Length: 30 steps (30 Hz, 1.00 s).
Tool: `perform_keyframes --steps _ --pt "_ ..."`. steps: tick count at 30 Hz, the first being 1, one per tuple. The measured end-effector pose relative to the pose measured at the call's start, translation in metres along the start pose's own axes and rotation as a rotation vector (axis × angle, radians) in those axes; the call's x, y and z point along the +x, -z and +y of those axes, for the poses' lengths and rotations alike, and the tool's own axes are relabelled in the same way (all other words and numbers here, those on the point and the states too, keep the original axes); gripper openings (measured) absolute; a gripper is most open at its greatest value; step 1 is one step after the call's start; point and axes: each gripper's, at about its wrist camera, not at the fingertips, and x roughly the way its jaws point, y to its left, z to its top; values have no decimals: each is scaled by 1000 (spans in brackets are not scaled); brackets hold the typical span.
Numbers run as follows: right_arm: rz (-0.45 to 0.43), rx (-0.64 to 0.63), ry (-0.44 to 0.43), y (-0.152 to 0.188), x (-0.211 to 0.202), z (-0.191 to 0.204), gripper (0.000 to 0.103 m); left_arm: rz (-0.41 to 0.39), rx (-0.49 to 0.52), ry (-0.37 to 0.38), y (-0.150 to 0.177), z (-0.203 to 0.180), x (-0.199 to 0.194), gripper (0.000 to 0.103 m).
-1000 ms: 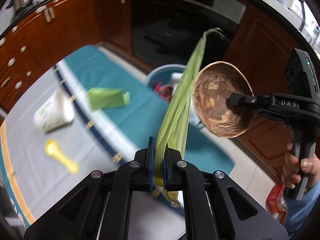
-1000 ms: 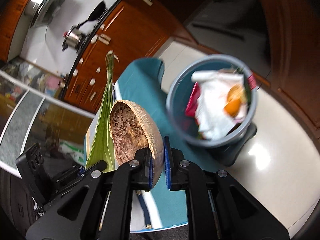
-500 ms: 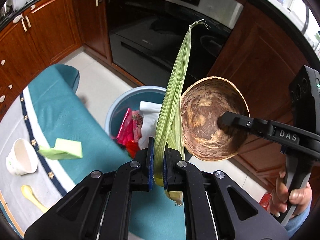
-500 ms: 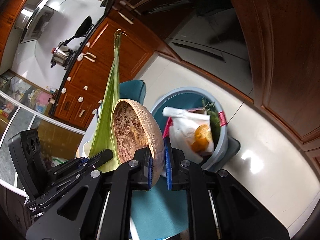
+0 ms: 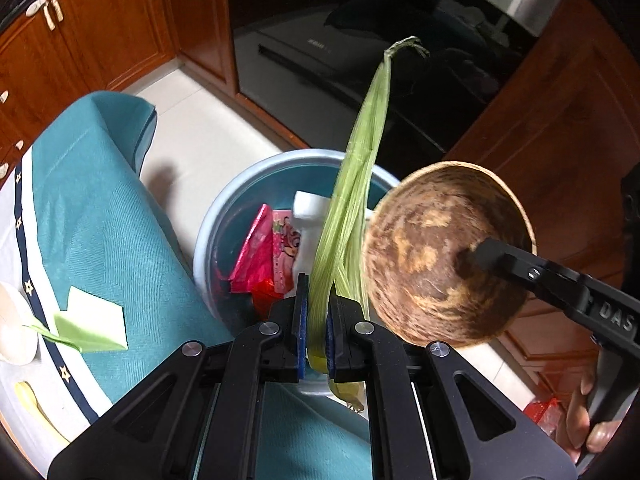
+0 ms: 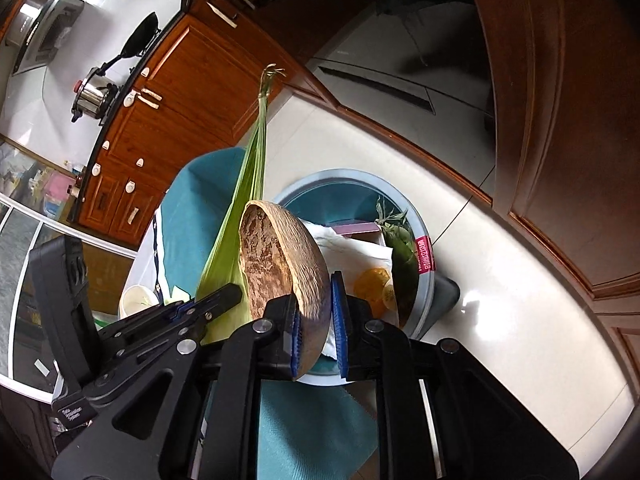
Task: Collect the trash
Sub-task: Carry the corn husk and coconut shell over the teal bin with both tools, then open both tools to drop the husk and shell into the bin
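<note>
My left gripper (image 5: 316,320) is shut on a long green corn husk (image 5: 352,200) that stands up over a blue-grey trash bin (image 5: 224,216). The bin on the floor holds pink wrappers, white paper and orange peel. My right gripper (image 6: 314,320) is shut on the rim of a brown coconut shell half (image 6: 280,256), held on edge above the bin's (image 6: 400,196) near side. In the left wrist view the shell (image 5: 440,256) hangs just right of the husk, pinched by the right gripper's fingers (image 5: 500,260). The husk (image 6: 240,240) and left gripper (image 6: 224,296) show left of the shell.
A table with a teal cloth (image 5: 100,220) lies left of the bin, bearing a folded green paper (image 5: 92,328), a white paper cup (image 5: 12,328) and a yellow spoon (image 5: 32,400). A dark oven (image 5: 360,40) and wooden cabinets (image 5: 560,120) stand behind. A red packet (image 5: 544,416) lies on the floor.
Both grippers have carried the husk and the shell away from the table and down towards the bin, which now sits right beneath them. Both grips have held.
</note>
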Motion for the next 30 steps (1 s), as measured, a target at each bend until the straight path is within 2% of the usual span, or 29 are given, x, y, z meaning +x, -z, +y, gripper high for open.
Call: perform_keyframes --steps 8,16,18,20,21,22,30 --pt "21 -7 1 -1 13 -1 13 54 -4 -27 0 5 27 9" --pt "39 -23 -1 -5 23 5 13 53 -3 -40 -7 6 31 10" --pt "41 -29 4 -7 24 8 13 54 -8 -57 -10 8 33 16" --pt "41 -38 13 -10 26 11 13 41 -1 -96 -12 8 32 45" --pt "41 -40 16 -10 26 11 13 32 5 -130 -12 8 30 51" --pt "40 -39 7 -11 26 12 13 24 15 -148 -11 7 29 53" --pt "56 -50 2 -12 35 16 13 37 16 -148 -11 16 23 54"
